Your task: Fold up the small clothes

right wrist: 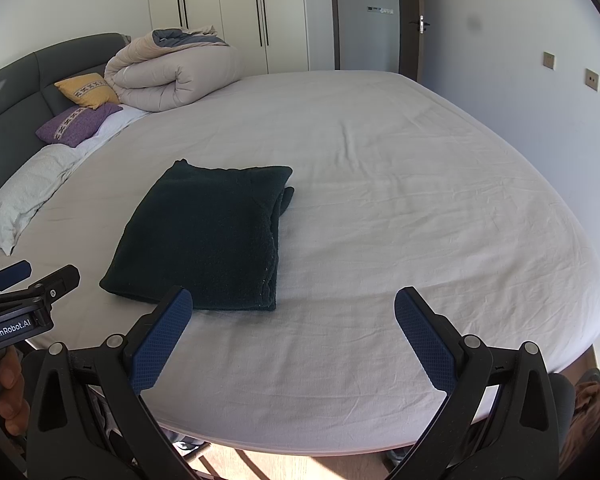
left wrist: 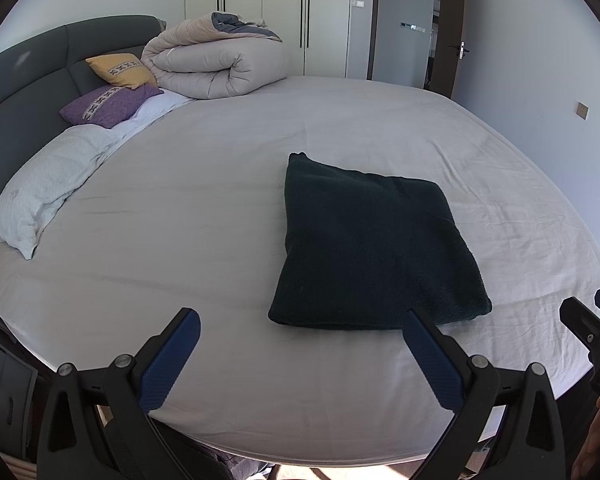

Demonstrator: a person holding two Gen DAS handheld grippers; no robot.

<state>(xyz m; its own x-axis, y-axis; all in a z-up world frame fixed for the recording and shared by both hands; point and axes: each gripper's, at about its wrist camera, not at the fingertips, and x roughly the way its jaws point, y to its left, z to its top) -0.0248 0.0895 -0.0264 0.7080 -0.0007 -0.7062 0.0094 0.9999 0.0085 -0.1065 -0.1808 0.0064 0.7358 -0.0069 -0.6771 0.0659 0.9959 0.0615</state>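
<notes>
Bed sheet (right wrist: 380, 200) mostly bare; dark folded garment (right wrist: 204, 240) laid flat near its front edge; left gripper (left wrist: 300, 344) and right gripper (right wrist: 292, 320) held wide, empty.

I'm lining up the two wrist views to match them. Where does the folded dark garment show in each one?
Left wrist view: the folded dark garment lies right of centre on the bed sheet, just beyond the open left gripper.
Right wrist view: the garment lies left of centre, past the open right gripper.
Shared landmark: the rolled duvet by the headboard.
</notes>
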